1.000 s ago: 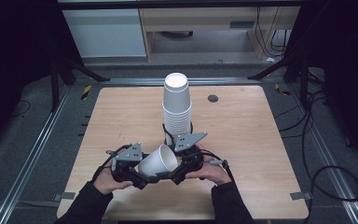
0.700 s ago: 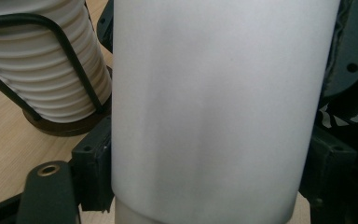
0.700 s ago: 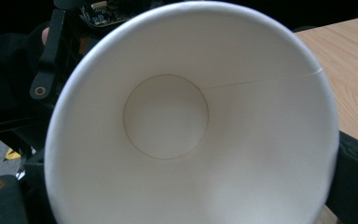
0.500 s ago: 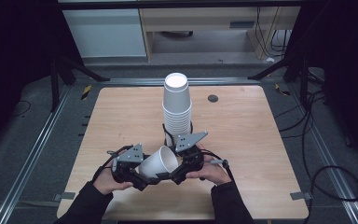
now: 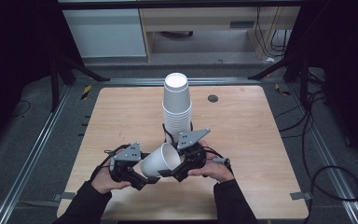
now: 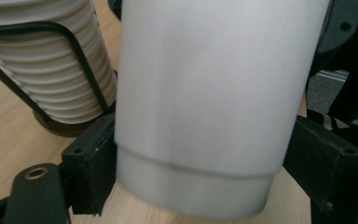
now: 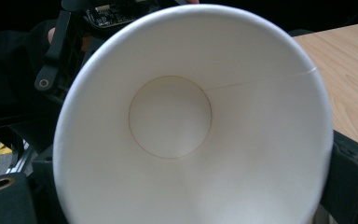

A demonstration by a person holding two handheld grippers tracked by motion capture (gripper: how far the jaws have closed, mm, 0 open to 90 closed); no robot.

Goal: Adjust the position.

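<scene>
Paper cup (image 5: 161,161) sits lower centre of the high view, tipped on its side between your two grippers, mouth turned toward the right gripper (image 5: 173,171) and base toward the left gripper (image 5: 144,179). That sideways tilt makes sense if you are passing one cup from hand to hand: each tool gets a different end to bite on.

In the left gripper view the cup's wall (image 6: 205,107) runs down the middle of the frame, and both black jaws press its flanks near the base, so your left tool is closed on the cup at roughly cup width. In the right gripper view you look straight into the cup's open mouth (image 7: 170,116); a jaw pad shows at the lower right edge beside the rim, but whether that tool actually pinches the rim or merely brackets it I cannot tell, as the cup hides the contact.

Behind, at the centre of the high view, the stack of paper cups (image 5: 176,105) stands upside down in a black wire holder (image 6: 81,60) on the wooden table (image 5: 247,121), just beyond your right hand (image 5: 212,169).

Your forearms enter from the bottom edge and converge; your left hand (image 5: 105,179) holds its tool low, angled up and right, while the right points inward to the left.
</scene>
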